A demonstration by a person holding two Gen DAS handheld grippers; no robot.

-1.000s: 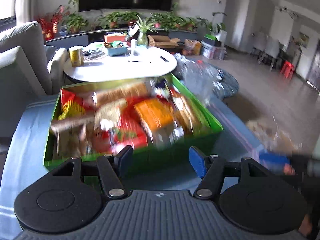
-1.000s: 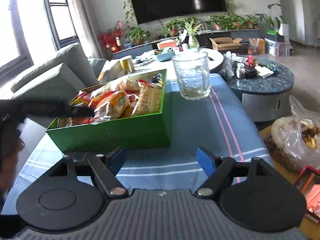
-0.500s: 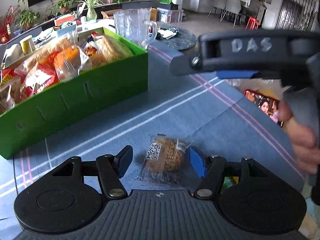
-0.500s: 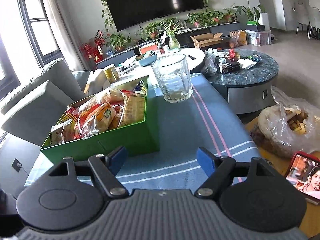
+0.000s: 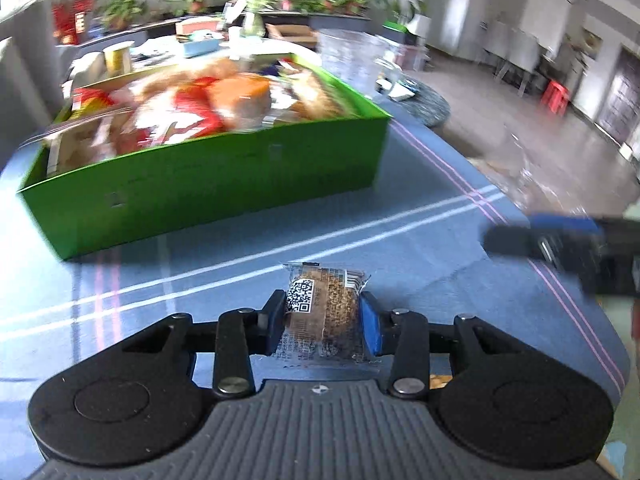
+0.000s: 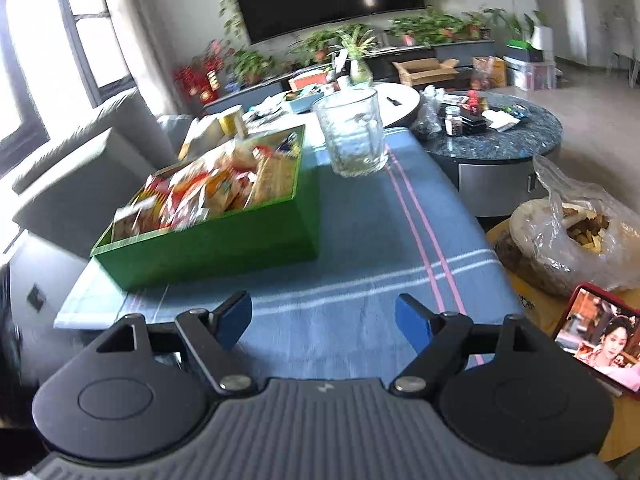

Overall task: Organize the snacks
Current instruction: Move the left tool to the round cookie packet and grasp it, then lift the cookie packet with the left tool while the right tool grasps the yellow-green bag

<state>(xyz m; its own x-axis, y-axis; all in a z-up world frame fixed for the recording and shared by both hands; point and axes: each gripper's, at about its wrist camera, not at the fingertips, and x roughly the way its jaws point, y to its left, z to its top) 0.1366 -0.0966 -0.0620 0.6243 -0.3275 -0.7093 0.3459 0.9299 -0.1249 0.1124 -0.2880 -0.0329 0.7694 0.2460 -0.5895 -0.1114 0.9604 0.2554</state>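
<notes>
My left gripper point(image 5: 323, 314) is shut on a small clear-wrapped brown snack bar point(image 5: 326, 308) with a QR code, held above the blue striped tablecloth point(image 5: 360, 236). A green box point(image 5: 208, 184) full of snack packets stands ahead and to the left of it. My right gripper point(image 6: 323, 320) is open and empty above the cloth, with the green box point(image 6: 224, 240) ahead on the left. The right gripper also shows blurred at the right edge of the left wrist view point(image 5: 560, 244).
A glass mug point(image 6: 352, 136) stands on the cloth behind the box. A clear bag of snacks point(image 6: 576, 232) and a phone point(image 6: 596, 336) lie to the right of the table. A round dark table point(image 6: 496, 140) and a sofa point(image 6: 80, 172) flank it.
My left gripper has closed on the snack bar that lay between its open fingers and lifted it, turning towards the green box. The right gripper stayed open and shifted a little.
</notes>
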